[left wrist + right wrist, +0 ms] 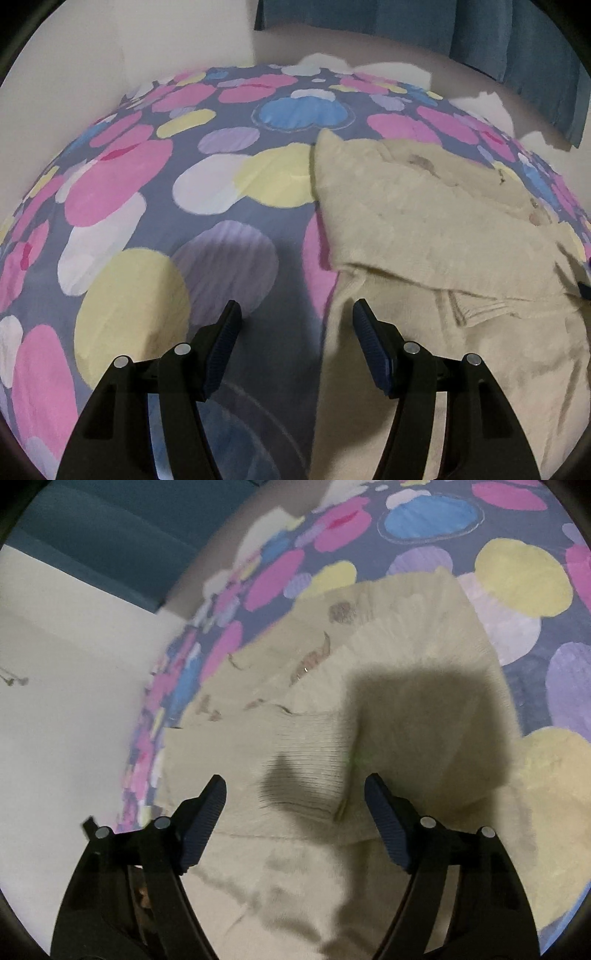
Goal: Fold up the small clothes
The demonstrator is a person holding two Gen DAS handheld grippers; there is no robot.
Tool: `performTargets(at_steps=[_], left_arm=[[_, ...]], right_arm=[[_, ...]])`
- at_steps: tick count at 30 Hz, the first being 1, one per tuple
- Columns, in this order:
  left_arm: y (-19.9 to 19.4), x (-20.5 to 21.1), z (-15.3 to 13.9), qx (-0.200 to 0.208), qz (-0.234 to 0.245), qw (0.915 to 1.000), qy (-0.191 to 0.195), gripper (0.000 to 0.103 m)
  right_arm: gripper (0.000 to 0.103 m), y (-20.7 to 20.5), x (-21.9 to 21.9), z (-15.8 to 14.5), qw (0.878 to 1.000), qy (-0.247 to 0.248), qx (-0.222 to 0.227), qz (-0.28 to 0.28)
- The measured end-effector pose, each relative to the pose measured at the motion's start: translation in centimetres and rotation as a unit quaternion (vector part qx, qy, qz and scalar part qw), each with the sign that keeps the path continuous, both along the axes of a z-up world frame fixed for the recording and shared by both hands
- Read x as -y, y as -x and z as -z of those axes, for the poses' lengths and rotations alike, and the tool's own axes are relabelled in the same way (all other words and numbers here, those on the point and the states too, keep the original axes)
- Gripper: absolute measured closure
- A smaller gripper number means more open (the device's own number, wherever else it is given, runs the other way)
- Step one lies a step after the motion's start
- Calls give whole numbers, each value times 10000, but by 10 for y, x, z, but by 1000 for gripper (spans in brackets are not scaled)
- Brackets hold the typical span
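Spotted bedspread (155,192) carries a cream garment (424,206), partly folded; left hand-held gripper (297,314) and right hand-held gripper (295,790) hover open, empty, ready to grasp.

- The cream garment (436,221) runs off the right and bottom edges of the left wrist view, so its full outline cannot be told.
- In the right wrist view the garment's lower part passes out of the bottom edge, between and behind the right gripper (295,786).
- The brownish marks (314,653) on the garment are smeared by blur; what they depict cannot be told.
- The spotted bedcover (129,192) beyond the garment is streaked with blur along its far edge in the right wrist view.
- A small dark object (585,288) just beside the garment is cut by the right edge; unidentifiable.
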State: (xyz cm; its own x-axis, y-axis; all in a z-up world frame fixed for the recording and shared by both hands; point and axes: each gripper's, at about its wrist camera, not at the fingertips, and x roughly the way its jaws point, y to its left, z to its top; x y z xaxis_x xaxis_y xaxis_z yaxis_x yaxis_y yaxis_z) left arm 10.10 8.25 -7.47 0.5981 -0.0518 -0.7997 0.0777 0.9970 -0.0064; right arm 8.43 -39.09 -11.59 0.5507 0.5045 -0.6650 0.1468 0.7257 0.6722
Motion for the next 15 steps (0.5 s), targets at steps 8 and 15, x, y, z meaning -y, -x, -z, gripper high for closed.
performTargets(at_steps=[8,15], left_arm=[[-18,0,8,-75,-190,9996,-176,33],[-8,3,3,-46,180,9998,12,33]], right_arm=[[25,0,-8,1,9999,123,49,59],[26,9,10,0,9991,-360,147,176]])
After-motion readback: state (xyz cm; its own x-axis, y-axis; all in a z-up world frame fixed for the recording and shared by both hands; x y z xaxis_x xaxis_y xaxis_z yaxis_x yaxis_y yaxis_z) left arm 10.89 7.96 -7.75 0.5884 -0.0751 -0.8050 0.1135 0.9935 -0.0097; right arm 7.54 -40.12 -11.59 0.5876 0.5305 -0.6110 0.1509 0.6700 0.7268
